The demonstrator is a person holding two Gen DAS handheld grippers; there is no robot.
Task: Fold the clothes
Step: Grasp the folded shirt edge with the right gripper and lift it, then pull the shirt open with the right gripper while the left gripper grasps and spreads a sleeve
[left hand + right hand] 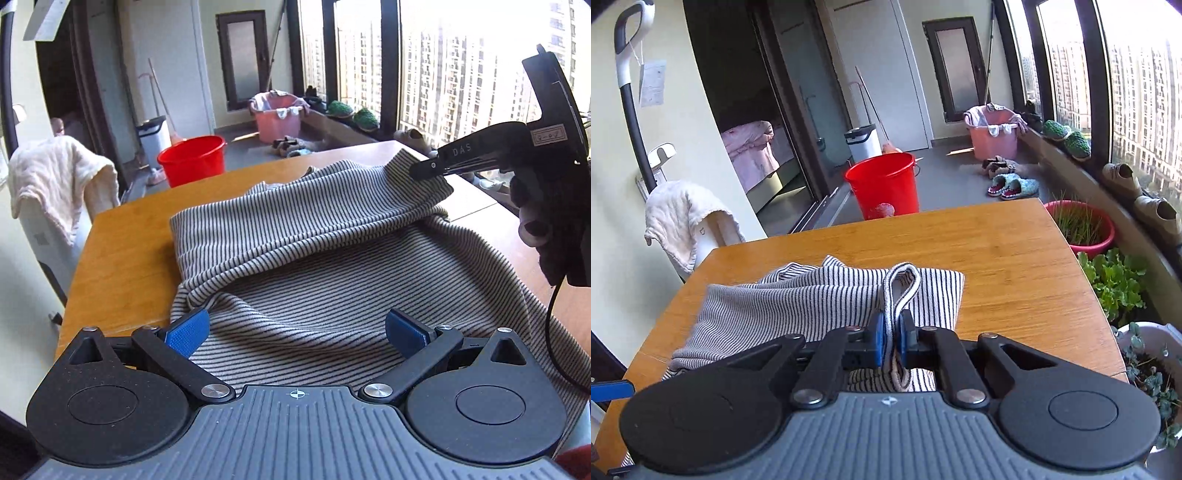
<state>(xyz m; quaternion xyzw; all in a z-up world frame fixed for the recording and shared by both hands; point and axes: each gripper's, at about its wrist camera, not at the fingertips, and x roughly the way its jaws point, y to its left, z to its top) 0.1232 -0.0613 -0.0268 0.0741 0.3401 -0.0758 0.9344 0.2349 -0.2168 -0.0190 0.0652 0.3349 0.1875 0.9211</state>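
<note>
Currently the grey-and-black striped knit garment [332, 258] lies on the orange wooden bench [997, 251], one fold partly made. Right gripper [891, 336] is clamped on a lifted edge at the far right; left gripper [295, 332] is spread wide over near cloth, holding nothing. Judged roughly midway: remaining folds and flattening left.

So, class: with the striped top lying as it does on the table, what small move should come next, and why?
Probably the right hand-held gripper should carry its pinched edge a little further across the striped top and lower it. It is shut on a lifted corner, the fold is only half laid, and the left hand-held gripper hangs open above the near cloth on the table.
</note>
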